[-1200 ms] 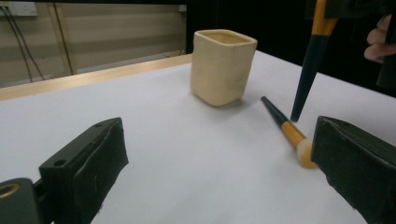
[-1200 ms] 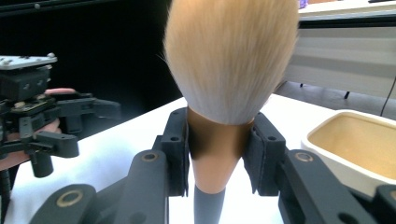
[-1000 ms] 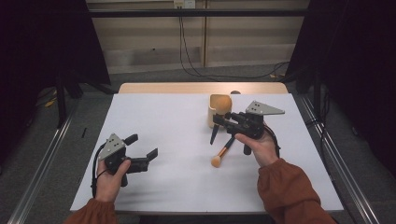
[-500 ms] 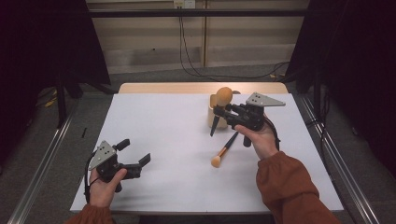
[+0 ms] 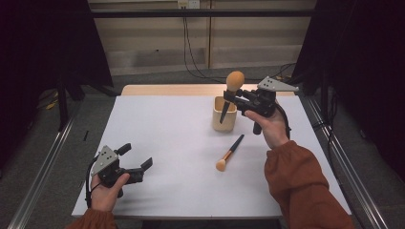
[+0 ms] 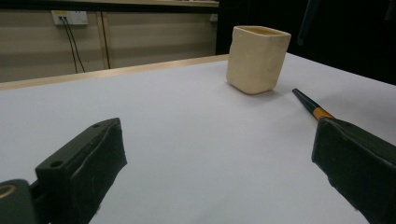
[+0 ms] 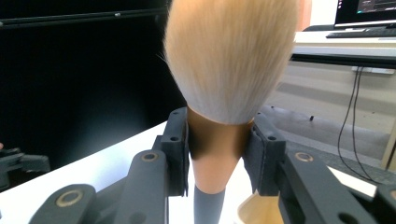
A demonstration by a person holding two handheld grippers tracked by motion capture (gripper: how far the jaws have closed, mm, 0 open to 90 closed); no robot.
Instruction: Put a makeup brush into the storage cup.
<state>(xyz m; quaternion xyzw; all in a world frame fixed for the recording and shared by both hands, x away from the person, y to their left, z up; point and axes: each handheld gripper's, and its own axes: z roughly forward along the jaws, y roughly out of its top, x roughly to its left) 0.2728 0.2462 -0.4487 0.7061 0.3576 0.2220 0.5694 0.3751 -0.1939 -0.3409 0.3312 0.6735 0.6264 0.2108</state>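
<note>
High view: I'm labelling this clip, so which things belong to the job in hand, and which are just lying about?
In the job:
- big brush, clamped in the right tongs
- cup, right below that brush
- small brush, lying on the table by the cup

Lying about:
- left tongs, open, holding nothing
- wall cables

White table (image 5: pixel 167 124): under both sets of fingers.
Small brush (image 5: pixel 230 152): flat on the table, below and nearer than the right fingers (image 5: pixel 228 97), well right of the left fingers (image 5: pixel 145 163).
Cables (image 5: pixel 188 52), wall socket (image 5: pixel 187 4): far beyond the fingers.
Floor rail (image 5: pixel 45 162): left of the left fingers.
Monitor (image 7: pixel 364 11): beyond the right fingers.
</note>
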